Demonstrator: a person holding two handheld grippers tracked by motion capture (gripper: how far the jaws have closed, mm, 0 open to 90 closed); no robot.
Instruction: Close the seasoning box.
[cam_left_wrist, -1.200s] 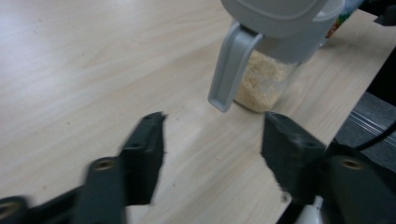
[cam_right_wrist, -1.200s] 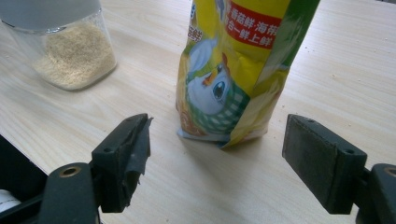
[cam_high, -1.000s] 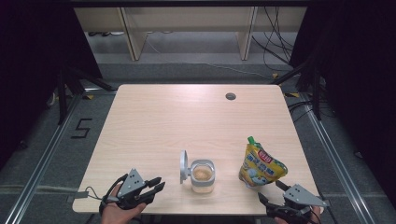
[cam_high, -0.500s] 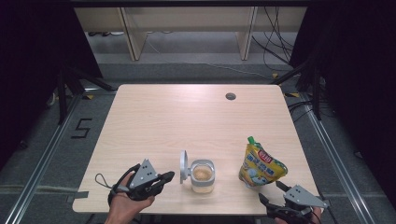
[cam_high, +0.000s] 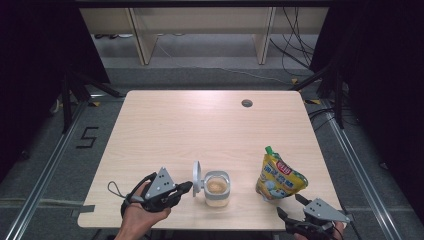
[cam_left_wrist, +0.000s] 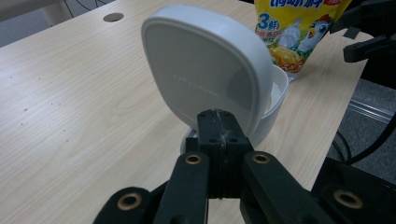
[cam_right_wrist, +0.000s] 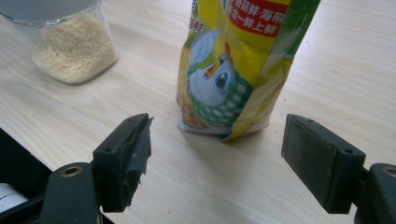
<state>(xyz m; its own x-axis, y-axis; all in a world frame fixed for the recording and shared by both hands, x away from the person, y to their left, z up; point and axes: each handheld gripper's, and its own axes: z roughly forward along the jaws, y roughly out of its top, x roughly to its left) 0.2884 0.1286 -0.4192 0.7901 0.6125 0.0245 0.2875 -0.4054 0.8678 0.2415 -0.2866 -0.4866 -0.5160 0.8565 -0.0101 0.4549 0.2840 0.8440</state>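
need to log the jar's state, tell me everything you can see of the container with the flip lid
The container is a small clear jar with rounded corners, partly filled with pale beige granules. Its white hinged lid, plastic by the look, stands open and upright on the jar's left side. It sits upright near the table's front edge, left of the yellow pouch. The shut left gripper is at the lid's edge; contact unclear.

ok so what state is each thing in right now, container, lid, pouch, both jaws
clear square plastic container: upright, open, holds beige granules
white hinged lid: flipped up, standing on edge
yellow stand-up spout pouch: upright, green cap on
left gripper: jaws shut, empty, just by the lid
right gripper: jaws open, empty, facing the pouch
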